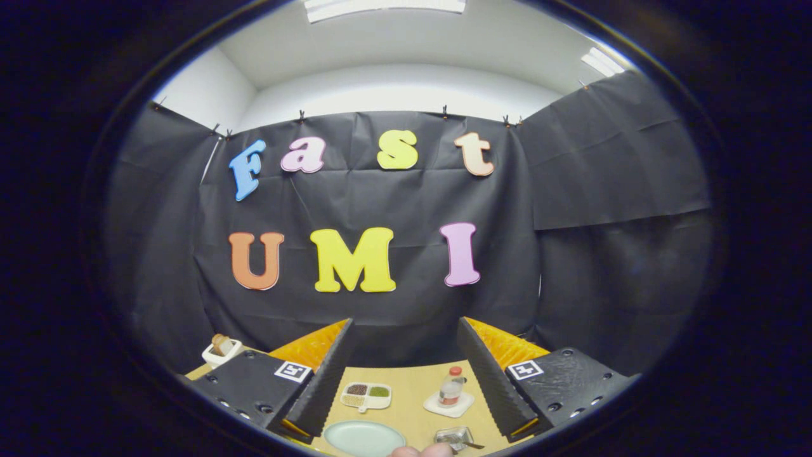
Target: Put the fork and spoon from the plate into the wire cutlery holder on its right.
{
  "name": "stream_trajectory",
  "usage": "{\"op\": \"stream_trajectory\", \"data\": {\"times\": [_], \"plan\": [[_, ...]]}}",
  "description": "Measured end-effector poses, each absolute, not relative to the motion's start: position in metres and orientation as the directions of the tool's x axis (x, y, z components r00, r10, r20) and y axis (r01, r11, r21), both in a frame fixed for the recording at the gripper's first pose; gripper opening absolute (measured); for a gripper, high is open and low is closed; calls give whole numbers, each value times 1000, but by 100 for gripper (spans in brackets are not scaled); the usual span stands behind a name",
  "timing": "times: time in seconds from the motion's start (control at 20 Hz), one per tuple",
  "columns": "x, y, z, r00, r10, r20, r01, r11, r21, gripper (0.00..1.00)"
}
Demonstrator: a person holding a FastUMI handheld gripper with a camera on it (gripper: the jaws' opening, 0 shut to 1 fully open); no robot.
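Spreading wide apart with nothing between them, the fingers of the hand-held gripper (406, 428) frame a tan worktop (415, 406) that they hang above, aimed mostly at the booth's back wall. Nearest of all, at six o'clock from the midpoint of the fingers, fingertips (422, 451) of a person's hand peek up by the near edge. Just beyond them, at about seven o'clock, lies the pale plate (363, 438); the part of its surface that shows looks bare, with no fork or spoon to be made out on it, though its near rim is cut off. At about five o'clock, just beside the plate on its right, sits the wire cutlery holder (454, 436), small and glinting, with a dark slender piece at its near right side that may be a handle; whether the cutlery is inside is too small to tell. That fits either cutlery already dropped in or cutlery lying out of sight on the plate's near part. Both plate and holder lie below and close ahead of the fingers, so any move toward them would call for tipping the gripper downward; the long axis of the cutlery cannot be read. Farther out, at eleven o'clock, is a small divided dish (366, 395) with dark and green fillings, and at one o'clock a red-capped bottle (451, 385) stands upright on a white coaster (449, 405). Off beyond the left finger, at ten o'clock, a white cup (221, 349) holds something brownish.
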State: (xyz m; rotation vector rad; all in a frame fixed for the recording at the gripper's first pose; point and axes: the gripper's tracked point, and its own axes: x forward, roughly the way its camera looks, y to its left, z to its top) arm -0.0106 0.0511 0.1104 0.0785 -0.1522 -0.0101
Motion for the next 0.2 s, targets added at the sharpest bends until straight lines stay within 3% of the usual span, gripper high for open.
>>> {"op": "stream_trajectory", "data": {"times": [0.2], "plan": [[-13, 53, 110, 987, -18, 157, 7, 998, 69, 96]]}}
